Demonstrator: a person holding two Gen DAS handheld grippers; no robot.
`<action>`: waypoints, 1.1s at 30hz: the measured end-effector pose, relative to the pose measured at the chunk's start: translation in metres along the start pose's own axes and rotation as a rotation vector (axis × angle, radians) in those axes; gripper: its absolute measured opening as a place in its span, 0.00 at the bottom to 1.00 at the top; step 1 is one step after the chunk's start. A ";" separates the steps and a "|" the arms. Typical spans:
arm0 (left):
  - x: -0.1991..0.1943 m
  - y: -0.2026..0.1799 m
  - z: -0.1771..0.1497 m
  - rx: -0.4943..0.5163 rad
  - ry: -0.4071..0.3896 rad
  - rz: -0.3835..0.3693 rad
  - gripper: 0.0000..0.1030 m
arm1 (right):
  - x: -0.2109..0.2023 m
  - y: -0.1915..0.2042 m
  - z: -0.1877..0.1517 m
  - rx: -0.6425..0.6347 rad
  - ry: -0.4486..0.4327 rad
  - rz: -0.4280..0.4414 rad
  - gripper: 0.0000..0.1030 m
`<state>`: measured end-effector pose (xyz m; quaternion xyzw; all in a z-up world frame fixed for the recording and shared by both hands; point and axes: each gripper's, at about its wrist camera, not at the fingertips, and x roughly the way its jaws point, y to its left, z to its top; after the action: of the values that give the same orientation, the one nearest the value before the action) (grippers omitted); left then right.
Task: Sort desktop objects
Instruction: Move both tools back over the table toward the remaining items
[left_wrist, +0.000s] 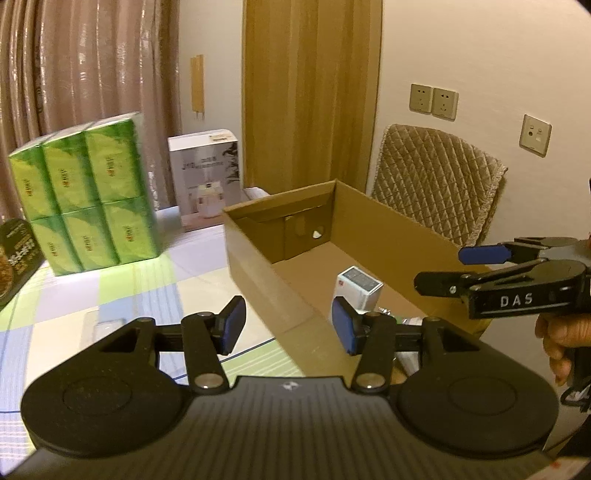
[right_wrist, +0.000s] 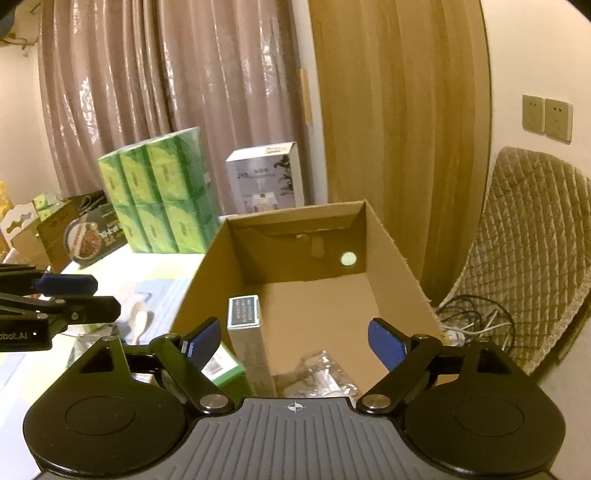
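The cardboard box (right_wrist: 388, 258) sat open on the counter (left_wrist: 110, 295), and inside it a small white carton (right_wrist: 245, 332) stood upright against the left wall, with a green-edged pack (right_wrist: 225, 369) and crinkled clear plastic (right_wrist: 325, 369) near the front. Your right gripper (right_wrist: 295, 339) hung over the box with its blue pads spread wide, holding nothing. Your left gripper (left_wrist: 288, 325) straddled the box's near corner, likewise spread and empty. A white spoon (right_wrist: 139, 317) lay on the counter beside the box; farther back stood the green tissue packs (left_wrist: 88, 199).
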<state>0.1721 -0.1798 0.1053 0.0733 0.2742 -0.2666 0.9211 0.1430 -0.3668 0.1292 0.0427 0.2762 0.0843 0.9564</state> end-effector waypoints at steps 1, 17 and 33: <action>-0.004 0.002 -0.001 0.001 0.001 0.007 0.45 | -0.001 0.002 0.000 -0.001 -0.001 0.004 0.82; -0.060 0.040 -0.032 -0.027 0.023 0.113 0.59 | -0.005 0.044 -0.004 -0.030 -0.015 0.074 0.84; -0.103 0.107 -0.088 -0.109 0.079 0.251 0.69 | -0.003 0.110 -0.004 -0.122 -0.078 0.225 0.86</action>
<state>0.1145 -0.0180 0.0865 0.0674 0.3131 -0.1307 0.9383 0.1238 -0.2592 0.1414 0.0186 0.2269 0.2060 0.9517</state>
